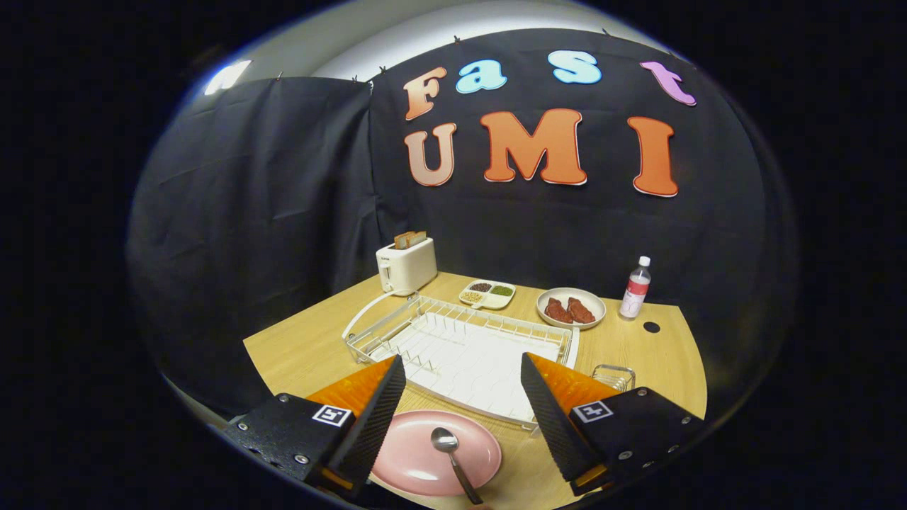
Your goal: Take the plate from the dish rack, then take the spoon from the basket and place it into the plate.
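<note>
My gripper [464, 397] hangs with its fingers spread wide and nothing between the pads, raised above the near edge of the table [297, 347]. Below and between the fingers the pink plate [418, 453] lies flat on the wood, and the spoon [453, 460] rests in it, bowl toward the middle of the plate and handle running out over the near rim. By my reading the task is done; I judge the open fingers are there to leave both alone.

Just beyond the plate the white wire dish rack [460, 340] stands on its drain tray, with no dishes in it. Past my right finger I see the top of a small wire basket [613, 375]; I cannot tell its contents.

Toward the far edge stand a white toaster [406, 265] with bread in its slots, a divided dish [487, 294] of beans, a bowl of meat [571, 308] and a bottle [635, 287] near the far right corner.

The left side of the table is bare wood, the easiest way out.
</note>
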